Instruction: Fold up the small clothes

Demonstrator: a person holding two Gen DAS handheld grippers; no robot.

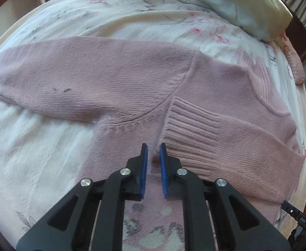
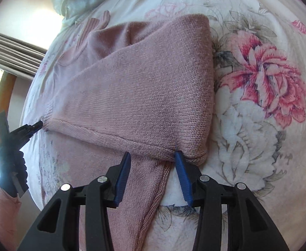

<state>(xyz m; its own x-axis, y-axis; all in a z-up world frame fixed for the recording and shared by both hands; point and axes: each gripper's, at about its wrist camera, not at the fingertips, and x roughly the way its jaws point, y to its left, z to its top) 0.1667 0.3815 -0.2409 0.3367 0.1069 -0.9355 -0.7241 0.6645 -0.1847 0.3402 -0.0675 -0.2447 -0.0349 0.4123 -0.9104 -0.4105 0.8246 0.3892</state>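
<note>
Pink knit sweater (image 1: 132, 79) lies flat on the floral bedspread (image 1: 38, 150). One sleeve is already folded across the body, its ribbed cuff (image 1: 186, 125) just right of the left gripper (image 1: 154, 146); the other sleeve lies spread out far left, not yet folded. Left gripper's jaws are slightly apart, nothing between them. Right gripper (image 2: 153, 155) has jaws wide apart at the near right fold edge. Body folds remain; roughly a third done.

Both wrist views look closely down (from opposite sides) onto one shared sweater (image 1: 132, 79)
</note>
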